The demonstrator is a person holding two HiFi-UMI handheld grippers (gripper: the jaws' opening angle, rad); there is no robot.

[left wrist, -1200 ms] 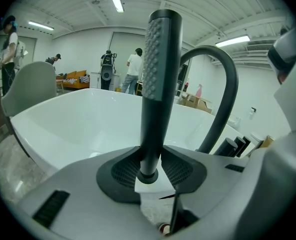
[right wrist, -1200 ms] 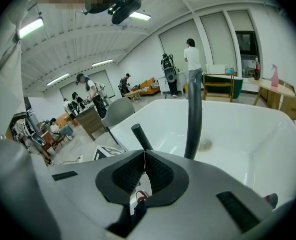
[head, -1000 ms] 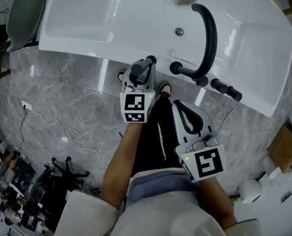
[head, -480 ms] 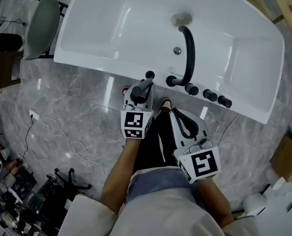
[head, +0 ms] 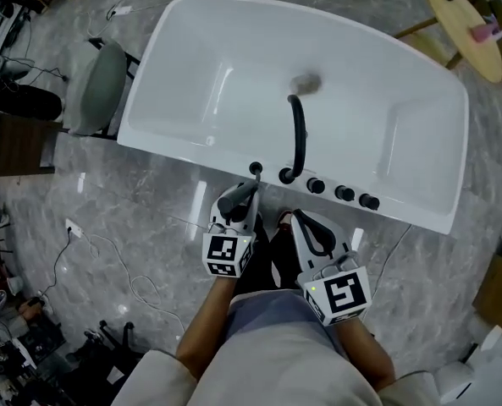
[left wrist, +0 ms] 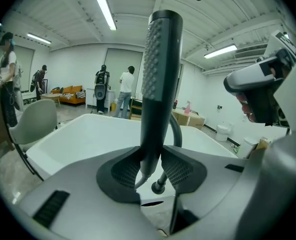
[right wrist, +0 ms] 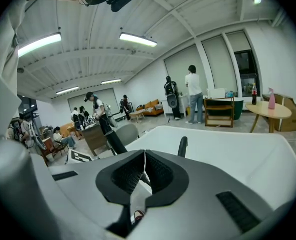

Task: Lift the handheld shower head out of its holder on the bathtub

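A dark grey handheld shower head point(left wrist: 160, 79) stands upright between the pads of my left gripper point(left wrist: 151, 166), which is shut on its lower handle. In the head view the left gripper point(head: 240, 200) holds the shower head point(head: 244, 191) above the near rim of the white bathtub point(head: 191, 74). Just past it, the small black holder point(head: 255, 169) sits on that rim, and it also shows below the jaws point(left wrist: 157, 187). To the right, my right gripper point(head: 306, 225) hangs shut with nothing in it, its pads point(right wrist: 155, 171) meeting at the tips.
A black curved spout point(head: 297, 134) and three black knobs point(head: 344, 193) line the tub's near rim. A grey chair point(head: 98, 79) stands left of the tub, a round wooden table point(head: 471, 19) at far right. Cables point(head: 107, 248) trail over the marble floor. People stand far behind.
Both grippers have risen and the tub now looks smaller and farther below. The left gripper has kept its hold on the shower head; the right has stayed shut.
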